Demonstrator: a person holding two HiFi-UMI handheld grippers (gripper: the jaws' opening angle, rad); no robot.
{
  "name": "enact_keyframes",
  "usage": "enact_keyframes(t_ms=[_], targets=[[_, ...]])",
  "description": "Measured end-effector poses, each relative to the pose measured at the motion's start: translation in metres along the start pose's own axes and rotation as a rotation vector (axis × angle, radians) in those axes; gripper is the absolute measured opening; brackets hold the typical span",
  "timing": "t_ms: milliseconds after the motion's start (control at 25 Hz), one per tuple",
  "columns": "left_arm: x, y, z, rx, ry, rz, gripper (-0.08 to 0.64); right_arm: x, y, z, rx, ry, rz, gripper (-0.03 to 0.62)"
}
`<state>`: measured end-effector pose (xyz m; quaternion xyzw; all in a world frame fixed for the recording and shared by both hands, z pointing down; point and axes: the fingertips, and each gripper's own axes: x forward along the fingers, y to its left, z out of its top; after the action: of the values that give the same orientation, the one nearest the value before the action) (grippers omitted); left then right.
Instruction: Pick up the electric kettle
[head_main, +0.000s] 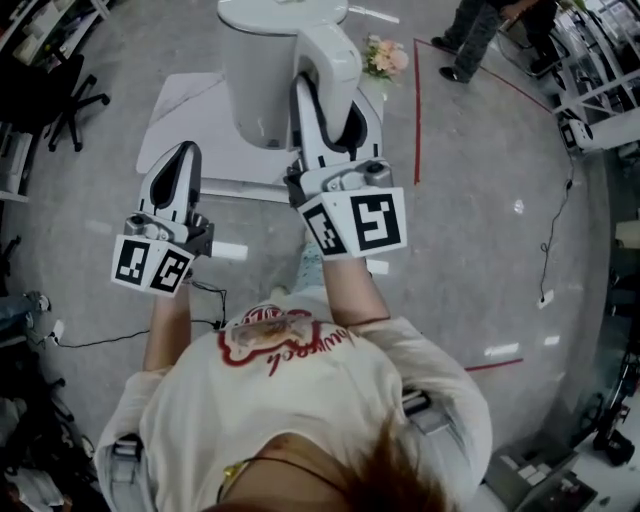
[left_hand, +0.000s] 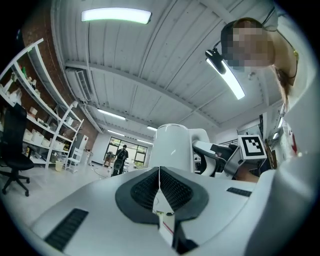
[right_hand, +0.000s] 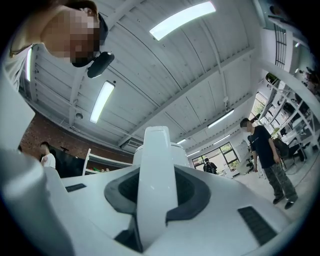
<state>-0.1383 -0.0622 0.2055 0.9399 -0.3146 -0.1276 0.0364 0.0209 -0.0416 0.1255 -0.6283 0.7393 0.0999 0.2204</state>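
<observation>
The white electric kettle (head_main: 262, 80) hangs above the floor at the top middle of the head view. My right gripper (head_main: 330, 115) is shut on its upright white handle (head_main: 336, 55), one finger on each side. In the right gripper view the handle (right_hand: 156, 180) fills the gap between the dark pads, with the kettle body (right_hand: 176, 150) behind it. My left gripper (head_main: 182, 160) is to the left of the kettle and apart from it, its jaws shut with nothing held. In the left gripper view its pads (left_hand: 172, 190) meet, and the kettle (left_hand: 172, 147) stands beyond them.
A white low platform (head_main: 185, 120) lies on the grey floor under the kettle. Flowers (head_main: 385, 57) and a red tape line (head_main: 417, 110) lie to its right. An office chair (head_main: 70, 95) is at left, a standing person (head_main: 480, 30) at top right, shelves (left_hand: 35, 125) beyond.
</observation>
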Motion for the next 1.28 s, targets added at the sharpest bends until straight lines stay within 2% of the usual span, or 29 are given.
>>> enact_keyframes(t_ms=[200, 480, 720, 1120, 1280], targets=[[-0.029, -0.023, 0.009, -0.003, -0.014, -0.030, 0.013, -0.040, 0.018, 0.020, -0.034, 0.007, -0.019, 0.103], [-0.049, -0.041, 0.013, -0.011, -0.020, -0.033, 0.014, -0.083, 0.026, 0.052, -0.026, -0.021, -0.041, 0.103], [-0.080, -0.121, -0.002, -0.001, -0.035, -0.056, 0.014, -0.175, 0.013, 0.081, -0.018, -0.038, -0.074, 0.103], [-0.089, -0.128, 0.003, -0.005, -0.022, -0.051, 0.013, -0.182, 0.018, 0.091, -0.057, -0.015, -0.077, 0.103], [-0.118, -0.189, 0.000, 0.005, -0.041, -0.040, 0.012, -0.239, 0.014, 0.119, -0.058, -0.010, -0.067, 0.104]])
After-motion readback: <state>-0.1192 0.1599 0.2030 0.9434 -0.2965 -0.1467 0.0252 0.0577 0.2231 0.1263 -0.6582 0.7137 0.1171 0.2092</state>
